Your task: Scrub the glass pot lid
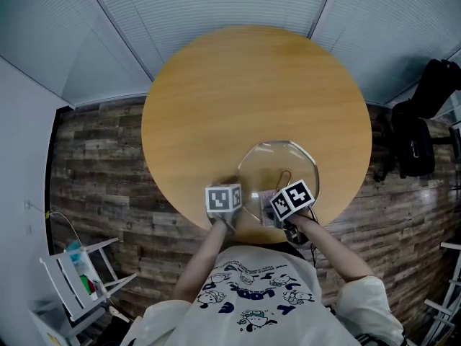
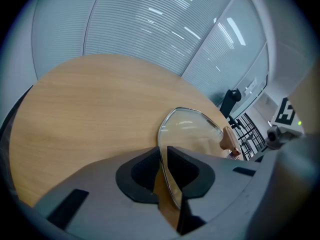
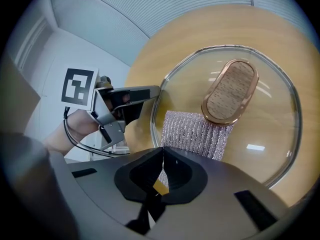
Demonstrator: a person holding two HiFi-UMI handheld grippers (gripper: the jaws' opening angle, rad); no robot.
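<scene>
Clear glass, many-sided and steel-rimmed, the pot lid [image 3: 270, 134] sits near the round pale-wood table's [image 1: 238, 85] near edge, its oval copper-rimmed knob [image 3: 230, 91] up. The left gripper [image 2: 164, 156] pinches its rim; the right gripper [image 3: 162, 160] clamps a silvery knitted scouring cloth [image 3: 192, 133] lying on the glass

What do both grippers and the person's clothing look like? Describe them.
Left gripper and right gripper: grey bodies, black-lined jaws, each topped by a white cube with black square markers. A black cable loops by the left one. The person wears a white shirt with dark blue cartoon prints.
</scene>
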